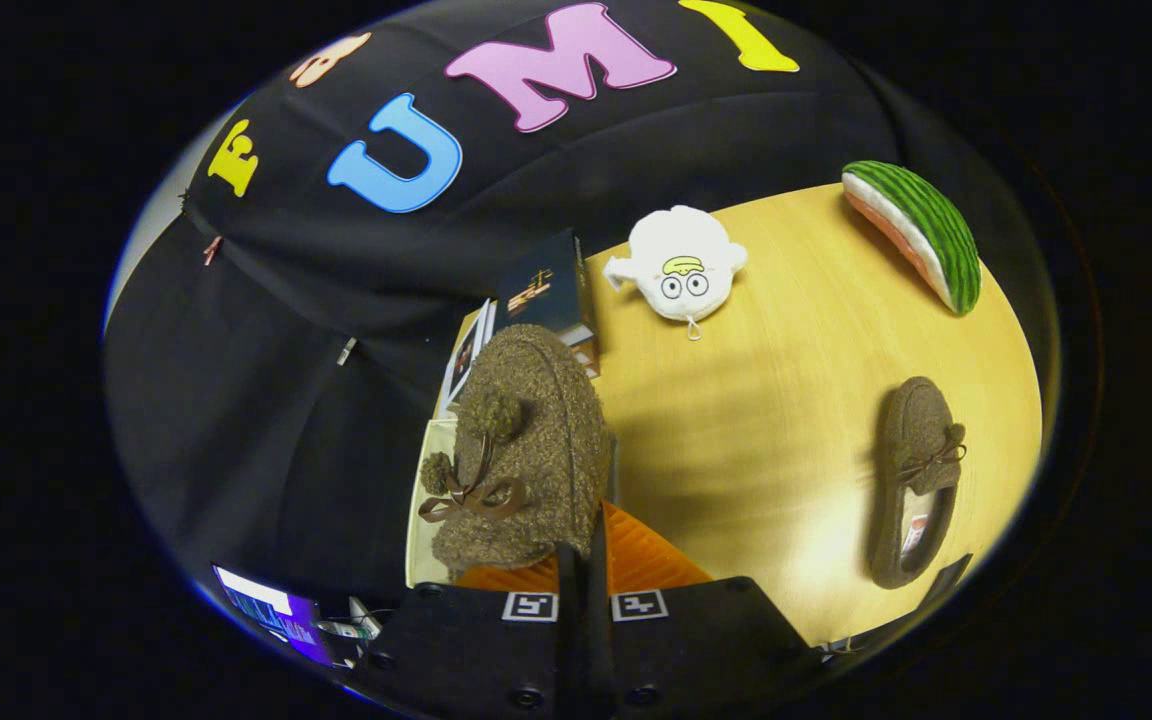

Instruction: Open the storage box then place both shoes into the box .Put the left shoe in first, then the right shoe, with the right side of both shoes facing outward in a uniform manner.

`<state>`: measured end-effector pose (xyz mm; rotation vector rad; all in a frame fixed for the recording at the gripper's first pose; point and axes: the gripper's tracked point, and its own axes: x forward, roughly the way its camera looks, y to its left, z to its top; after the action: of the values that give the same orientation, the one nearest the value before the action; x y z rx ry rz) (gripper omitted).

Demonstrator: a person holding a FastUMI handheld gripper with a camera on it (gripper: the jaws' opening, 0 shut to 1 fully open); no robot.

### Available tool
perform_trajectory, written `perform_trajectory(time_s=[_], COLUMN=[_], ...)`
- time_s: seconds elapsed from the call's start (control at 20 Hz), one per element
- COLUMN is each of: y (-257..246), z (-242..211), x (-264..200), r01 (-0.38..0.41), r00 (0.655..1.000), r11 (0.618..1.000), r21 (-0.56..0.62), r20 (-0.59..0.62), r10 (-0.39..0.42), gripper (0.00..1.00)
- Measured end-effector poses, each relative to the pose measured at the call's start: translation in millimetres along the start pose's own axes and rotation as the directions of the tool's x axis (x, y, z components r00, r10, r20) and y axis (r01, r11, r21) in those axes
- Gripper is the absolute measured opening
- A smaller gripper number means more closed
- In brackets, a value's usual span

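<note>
- The claw (584, 560) has its two fingers drawn almost together, pinching a fuzzy brown shoe (526, 450) by its rear edge. The shoe hangs just ahead of the fingers with its toe pointing away, its pom-poms and brown bow facing the camera.
- This held shoe sits over the near edge of the desk (766, 400), a pale wooden surface with a smooth sheen and a bright patch of reflected light near its front.
- Beneath the held shoe a ribbed orange surface (636, 565) shows just beside the fingers; whether it belongs to the storage box cannot be told.
- A cream-coloured panel (421, 500) lies beside the shoe at the desk's edge.
- The second brown shoe (916, 480) lies flat on the desk, well apart from the claw, opening upward, with a bow on its upper.
- Beyond the held shoe a dark blue box (546, 290) stands upright, with some printed cards (463, 360) leaning beside it.
- Farther back on the desk rest a white plush toy (681, 265) with a cartoon face and a watermelon-slice plush (921, 230), well apart from each other.
- Black cloth (266, 400) forms the booth's wall behind and beside the desk, falling in folds.
- A lit screen (266, 605) glows low beside the claw.
</note>
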<state>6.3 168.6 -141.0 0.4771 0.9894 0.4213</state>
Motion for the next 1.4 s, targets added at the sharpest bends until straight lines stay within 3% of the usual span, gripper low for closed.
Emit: perform_trajectory(time_s=[0.35, 0.55, 0.85, 1.4], y=[81, 112, 138, 111], z=[-4, -22, -55, -98], x=[23, 51, 96, 158], r01=[-0.087, -0.095, -0.062, 0.104], r00=[0.996, 0.995, 0.995, 0.986], r11=[0.996, 0.995, 0.998, 0.993], r21=[-0.002, 0.002, 0.019, 0.056], r20=[-0.011, -0.034, -0.083, -0.138], r10=[0.087, 0.095, 0.063, -0.095], gripper=[0.05, 0.05, 0.05, 0.05])
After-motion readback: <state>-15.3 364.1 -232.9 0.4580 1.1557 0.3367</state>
